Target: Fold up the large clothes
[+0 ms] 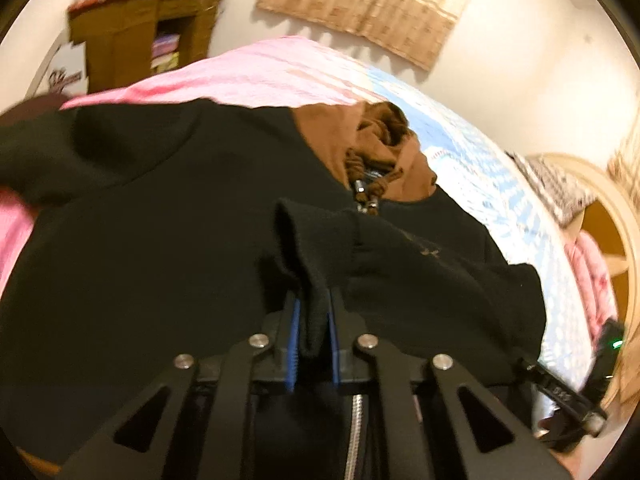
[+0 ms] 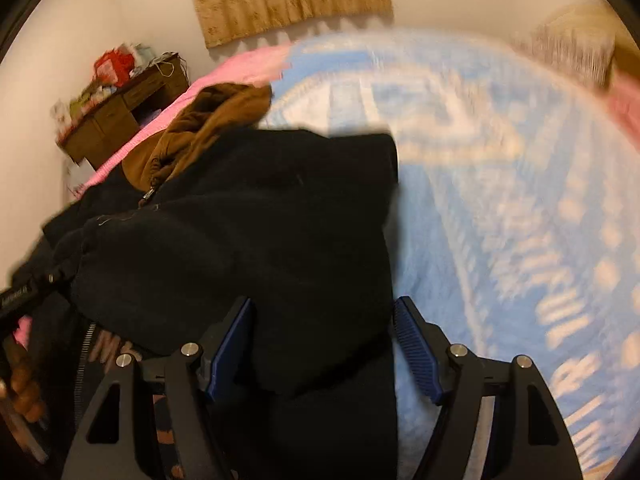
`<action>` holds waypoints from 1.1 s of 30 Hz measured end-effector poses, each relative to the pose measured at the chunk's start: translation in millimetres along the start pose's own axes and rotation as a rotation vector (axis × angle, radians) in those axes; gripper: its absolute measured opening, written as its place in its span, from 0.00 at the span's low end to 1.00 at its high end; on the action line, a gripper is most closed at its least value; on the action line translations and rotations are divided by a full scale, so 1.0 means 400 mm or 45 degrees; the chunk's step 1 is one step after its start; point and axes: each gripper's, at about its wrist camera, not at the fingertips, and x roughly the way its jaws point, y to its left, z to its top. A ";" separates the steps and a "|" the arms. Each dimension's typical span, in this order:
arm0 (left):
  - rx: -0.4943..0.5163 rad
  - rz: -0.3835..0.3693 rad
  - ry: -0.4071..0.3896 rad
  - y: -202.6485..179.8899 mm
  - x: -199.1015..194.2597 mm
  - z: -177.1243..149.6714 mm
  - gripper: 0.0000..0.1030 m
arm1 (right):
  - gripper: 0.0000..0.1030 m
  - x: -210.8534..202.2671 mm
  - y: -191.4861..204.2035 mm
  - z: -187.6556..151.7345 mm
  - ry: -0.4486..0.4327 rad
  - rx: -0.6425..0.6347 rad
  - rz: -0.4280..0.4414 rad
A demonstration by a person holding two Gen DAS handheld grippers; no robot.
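Fabric fills most of what I can see: a black hooded jacket [image 1: 160, 208] with a brown-lined hood [image 1: 380, 140] lies spread on a bed whose blanket [image 1: 500, 200] is pink toward one end and pale blue with white lettering toward the other. The hood sits at the far edge, its drawstrings and the zipper pull gathered just below it.

The left gripper [image 1: 314, 320] has its jaws pinched together on a ridge of the black cloth, a fold that stands up between the blue pads near the middle of the jacket. The right gripper [image 2: 322, 344] is different: its jaws stand well apart, and the edge of the jacket lies between them, but neither blue pad [image 2: 414, 344] looks to be pressing on it. From the right wrist view a hand [image 2: 24, 384] shows low on the left, holding the other tool.

As for progress, I'd say the folding is at an early stage. One side panel or sleeve [image 2: 280, 208] seems already laid over the body, giving a fairly straight edge against the blue part of the blanket, but the jacket is lumpy, the hood is unfolded, and no tidy packet exists yet. Bringing the other side over, tucking the hood and halving the length all appear left to do.

Beyond the bed stand a wooden cabinet [image 1: 132, 36] piled with clutter and a woven mat [image 1: 372, 4] on the wall.
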 end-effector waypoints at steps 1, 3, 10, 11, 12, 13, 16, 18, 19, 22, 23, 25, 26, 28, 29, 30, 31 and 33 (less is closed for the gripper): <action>-0.010 0.032 -0.001 0.010 0.002 -0.008 0.12 | 0.70 -0.006 -0.003 -0.007 -0.026 0.003 0.018; -0.012 0.071 0.013 0.025 0.029 -0.019 0.17 | 0.70 -0.006 0.009 -0.012 -0.030 -0.028 -0.009; 0.077 0.108 -0.020 0.016 0.027 -0.033 0.24 | 0.70 -0.027 0.010 -0.018 -0.042 -0.008 -0.008; 0.084 0.108 -0.025 0.018 0.022 -0.032 0.34 | 0.70 -0.046 0.008 -0.019 -0.074 0.005 -0.009; 0.087 0.123 -0.035 0.021 0.017 -0.033 0.44 | 0.70 -0.084 0.011 -0.022 -0.155 0.000 -0.052; 0.087 0.148 -0.046 0.026 0.015 -0.033 0.47 | 0.70 -0.103 0.017 -0.022 -0.196 -0.016 -0.083; 0.067 0.148 -0.036 0.040 0.015 -0.032 0.51 | 0.70 -0.172 0.059 -0.015 -0.319 -0.080 -0.127; 0.050 0.121 -0.021 0.056 0.004 -0.028 0.65 | 0.70 -0.189 0.102 -0.012 -0.331 -0.120 -0.078; 0.036 0.120 -0.025 0.070 -0.009 -0.023 0.68 | 0.70 -0.187 0.129 -0.012 -0.325 -0.148 -0.051; -0.036 0.135 -0.107 0.146 -0.077 0.009 0.75 | 0.70 -0.158 0.189 -0.021 -0.304 -0.202 0.016; -0.055 0.150 -0.134 0.172 -0.097 0.023 0.78 | 0.70 -0.136 0.206 -0.026 -0.285 -0.213 0.037; -0.117 0.226 -0.219 0.263 -0.159 0.065 0.83 | 0.70 -0.073 0.226 -0.039 -0.218 -0.225 0.069; -0.150 0.263 -0.253 0.302 -0.181 0.082 0.87 | 0.70 -0.049 0.229 -0.049 -0.192 -0.228 0.070; -0.241 0.346 -0.334 0.403 -0.236 0.122 0.90 | 0.71 0.016 0.221 -0.077 -0.126 -0.228 0.053; -0.289 0.398 -0.371 0.459 -0.262 0.142 0.90 | 0.71 0.010 0.217 -0.081 -0.155 -0.221 0.074; -0.325 0.439 -0.391 0.501 -0.280 0.158 0.90 | 0.71 0.004 0.218 -0.076 -0.163 -0.214 0.084; -0.370 0.465 -0.408 0.552 -0.295 0.175 0.91 | 0.71 0.007 0.215 -0.075 -0.159 -0.209 0.090; -0.474 0.463 -0.411 0.641 -0.309 0.206 0.91 | 0.72 0.018 0.215 -0.076 -0.153 -0.202 0.102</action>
